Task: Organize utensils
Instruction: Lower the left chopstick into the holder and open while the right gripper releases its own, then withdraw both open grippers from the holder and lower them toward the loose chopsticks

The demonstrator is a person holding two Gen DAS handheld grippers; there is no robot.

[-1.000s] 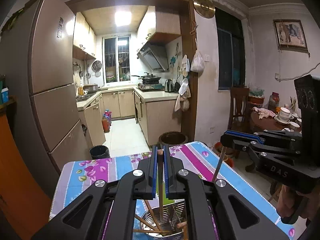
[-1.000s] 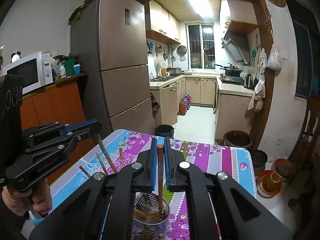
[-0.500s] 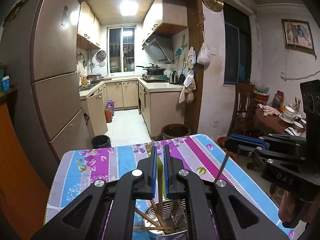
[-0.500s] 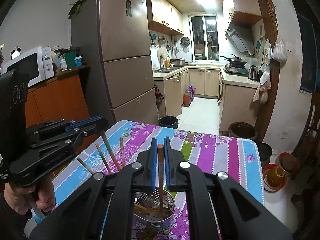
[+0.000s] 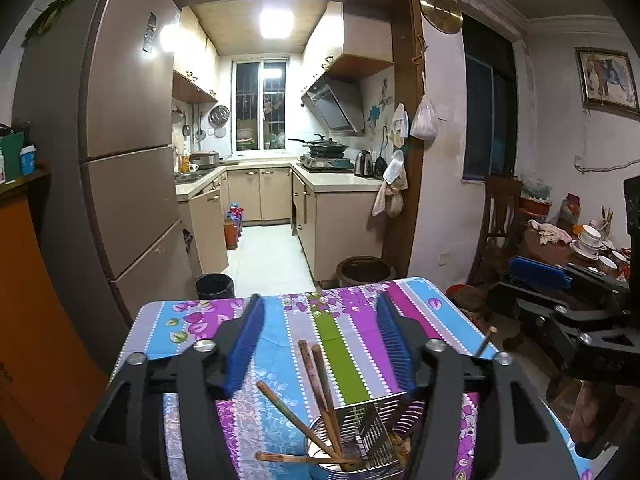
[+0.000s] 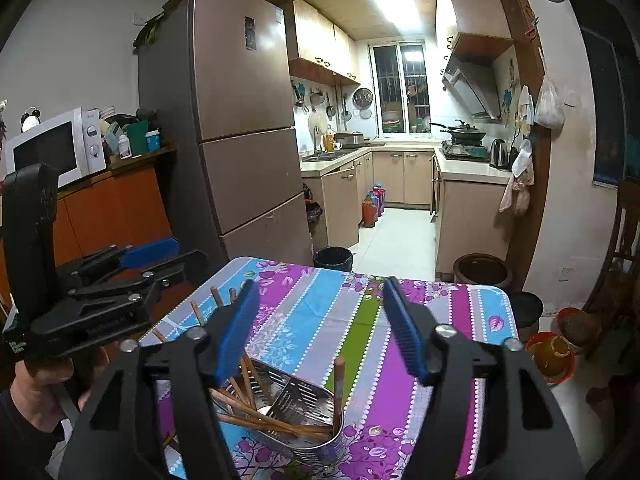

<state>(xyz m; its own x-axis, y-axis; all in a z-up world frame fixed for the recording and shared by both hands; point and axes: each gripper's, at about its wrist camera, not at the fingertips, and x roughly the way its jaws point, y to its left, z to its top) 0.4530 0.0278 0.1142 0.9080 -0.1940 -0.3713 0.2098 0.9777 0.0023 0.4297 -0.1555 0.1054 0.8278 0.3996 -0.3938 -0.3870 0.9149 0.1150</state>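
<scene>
Both the left gripper [image 5: 320,340] and right gripper [image 6: 320,328] have just opened wide, empty — a careless withdrawal could snag the leaning chopsticks [image 6: 256,412] and tip the metal holder [image 6: 304,436].

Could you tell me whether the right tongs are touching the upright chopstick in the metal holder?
Apart. The right wrist view shows the right tongs, just opened wide, with the upright chopstick standing free in the metal holder.

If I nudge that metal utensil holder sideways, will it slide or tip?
The metal utensil holder looks thin-walled and light, so it probably slides on the tablecloth. The chopsticks lean to one side, so it might tip that way.
</scene>
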